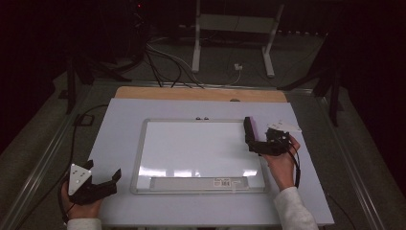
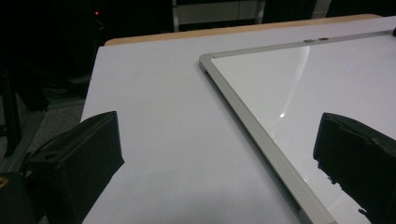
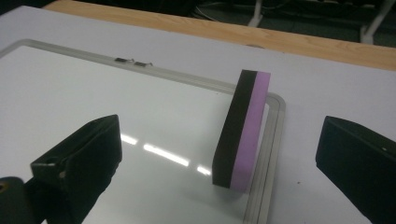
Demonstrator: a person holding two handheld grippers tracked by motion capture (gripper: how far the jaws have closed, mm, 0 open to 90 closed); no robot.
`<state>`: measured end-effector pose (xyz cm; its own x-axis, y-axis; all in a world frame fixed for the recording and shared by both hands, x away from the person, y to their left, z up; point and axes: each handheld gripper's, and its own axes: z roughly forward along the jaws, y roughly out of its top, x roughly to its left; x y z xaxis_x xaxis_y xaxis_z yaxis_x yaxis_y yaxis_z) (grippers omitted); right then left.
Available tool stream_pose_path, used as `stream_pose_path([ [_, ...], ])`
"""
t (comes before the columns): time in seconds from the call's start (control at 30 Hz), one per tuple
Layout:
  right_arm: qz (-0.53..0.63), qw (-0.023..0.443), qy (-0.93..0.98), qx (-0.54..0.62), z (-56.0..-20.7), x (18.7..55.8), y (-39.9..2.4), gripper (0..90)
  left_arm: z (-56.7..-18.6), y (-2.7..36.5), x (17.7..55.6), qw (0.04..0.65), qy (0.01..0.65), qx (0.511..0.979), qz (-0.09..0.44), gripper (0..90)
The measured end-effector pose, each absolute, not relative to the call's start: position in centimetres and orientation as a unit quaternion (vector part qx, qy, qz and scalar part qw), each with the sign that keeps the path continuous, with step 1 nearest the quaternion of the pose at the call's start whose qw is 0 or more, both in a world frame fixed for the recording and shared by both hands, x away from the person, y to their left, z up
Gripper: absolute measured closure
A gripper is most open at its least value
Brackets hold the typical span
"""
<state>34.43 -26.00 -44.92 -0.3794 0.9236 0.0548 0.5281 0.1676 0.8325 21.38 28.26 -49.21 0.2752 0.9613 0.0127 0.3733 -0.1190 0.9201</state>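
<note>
Purple-and-black eraser (image 3: 242,130) stands on edge at the whiteboard's (image 1: 201,143) right rim, free between the right claw's (image 3: 219,154) wide-apart jaws; draw back squarely so neither jaw tips it, left claw (image 2: 219,158) apart too.

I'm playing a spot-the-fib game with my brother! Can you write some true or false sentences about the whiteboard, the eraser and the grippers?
1. The eraser stands on its edge near the whiteboard's right-hand rim. True.
2. The right hand-held gripper squeezes the eraser. False: its jaws stand wide apart, and the eraser stands free beyond them.
3. The eraser is black on one side and purple on the other. True.
4. The whiteboard is covered with drawings. False: its white surface is blank, with only light reflections.
5. The left hand-held gripper holds a marker. False: its jaws are open with nothing between them, beside the board's left edge.
</note>
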Motion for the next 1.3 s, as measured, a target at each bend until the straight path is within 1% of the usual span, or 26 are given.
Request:
stream_pose_path([
  [0.13, 0.423, 0.245, 0.724, 0.487, -44.9, 33.3, -26.6, 0.8, -49.0, 28.2, 21.3, 0.439, 0.498, 0.665, 0.342, 1.3],
  [0.23, 0.425, 0.258, 0.729, 0.469, -45.1, 32.3, -27.1, 0.9, -48.8, 28.1, 21.3, 0.444, 0.497, 0.66, 0.346, 0.7],
  [0.4, 0.444, 0.266, 0.722, 0.46, -45.4, 30.8, -28.2, 0.9, -48.5, 28.0, 21.2, 0.448, 0.497, 0.657, 0.348, 0.6],
  [0.73, 0.475, 0.278, 0.711, 0.437, -47.0, 27.7, -30.4, 0.9, -48.3, 27.6, 21.3, 0.451, 0.495, 0.65, 0.359, 0.6],
  [0.9, 0.494, 0.277, 0.703, 0.431, -47.4, 26.7, -31.2, 0.9, -48.2, 27.5, 21.2, 0.451, 0.491, 0.65, 0.365, 0.6],
  [1.3, 0.509, 0.294, 0.683, 0.433, -47.8, 24.8, -32.5, 0.9, -48.2, 27.6, 21.1, 0.453, 0.493, 0.645, 0.369, 0.7],
])
